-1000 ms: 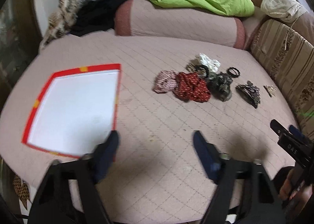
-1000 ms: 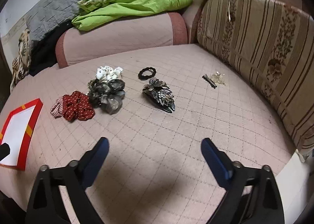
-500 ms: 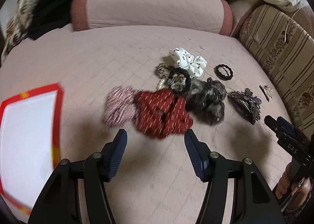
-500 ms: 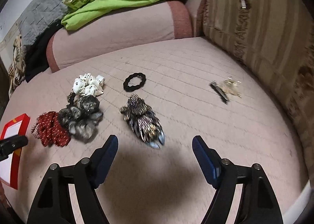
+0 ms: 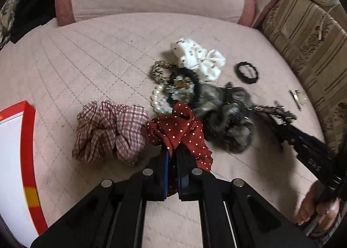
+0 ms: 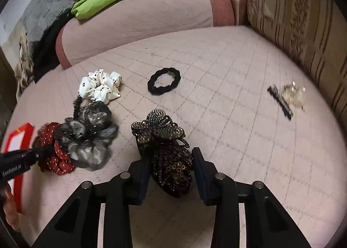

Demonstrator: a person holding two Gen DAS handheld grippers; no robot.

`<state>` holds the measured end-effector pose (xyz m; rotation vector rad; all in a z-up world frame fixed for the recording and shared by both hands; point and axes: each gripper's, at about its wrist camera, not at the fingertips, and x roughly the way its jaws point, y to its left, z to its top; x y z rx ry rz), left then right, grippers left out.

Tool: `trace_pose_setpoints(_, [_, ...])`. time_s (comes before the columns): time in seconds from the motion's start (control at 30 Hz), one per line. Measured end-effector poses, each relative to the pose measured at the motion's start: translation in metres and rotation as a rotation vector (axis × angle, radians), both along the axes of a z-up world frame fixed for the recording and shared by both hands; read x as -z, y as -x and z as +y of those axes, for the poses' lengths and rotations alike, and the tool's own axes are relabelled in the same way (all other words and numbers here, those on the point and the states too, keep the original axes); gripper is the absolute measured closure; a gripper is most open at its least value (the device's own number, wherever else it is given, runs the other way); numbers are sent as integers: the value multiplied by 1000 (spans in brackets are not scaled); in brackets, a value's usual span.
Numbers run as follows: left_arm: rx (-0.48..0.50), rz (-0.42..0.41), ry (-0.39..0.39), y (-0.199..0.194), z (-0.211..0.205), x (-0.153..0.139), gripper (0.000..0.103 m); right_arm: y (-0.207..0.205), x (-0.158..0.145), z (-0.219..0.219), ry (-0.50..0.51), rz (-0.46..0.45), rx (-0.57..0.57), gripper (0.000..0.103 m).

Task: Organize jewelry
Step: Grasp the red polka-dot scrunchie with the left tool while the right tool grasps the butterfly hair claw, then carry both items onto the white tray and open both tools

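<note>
- Directly ahead of the left gripper (image 5: 172,159), a red dotted scrunchie (image 5: 180,130) is sitting pinched between its closed fingers, on the pink quilted cushion (image 5: 97,52).
- Left of that gripper, a checked scrunchie (image 5: 108,130) is lying just beside it.
- Meanwhile the right gripper (image 6: 170,167) is straddling a beaded hair clip (image 6: 167,150), its fingers spread on either side.
- Beyond, a black hair tie (image 6: 164,81) is lying apart.

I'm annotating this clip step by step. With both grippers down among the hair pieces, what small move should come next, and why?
Probably lift the left gripper: it is already shut on the red dotted scrunchie, which touches the plaid scrunchie and grey scrunchie, so rise straight. The right gripper only straddles the beaded hair clip, unclosed.
</note>
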<state>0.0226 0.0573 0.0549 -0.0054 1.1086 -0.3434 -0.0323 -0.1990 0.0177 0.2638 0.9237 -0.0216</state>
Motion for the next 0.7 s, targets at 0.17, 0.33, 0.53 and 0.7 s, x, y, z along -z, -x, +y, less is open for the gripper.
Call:
trace_pose_setpoints(0.17, [3, -42, 66, 37, 9, -35, 98, 26, -16, -2, -58, -13, 30, 69])
trace_pose_setpoints(0.33, [-13, -92, 111, 77, 30, -71, 97, 56, -41, 2, -66, -56, 43, 69])
trace_pose_setpoints(0.53, [-109, -164, 69, 109, 86, -96, 97, 82, -79, 27, -63, -106, -20, 69])
trace_pose_setpoints(0.7, [-258, -194, -30, 126, 163, -97, 97, 89, -103, 74, -63, -124, -134, 69])
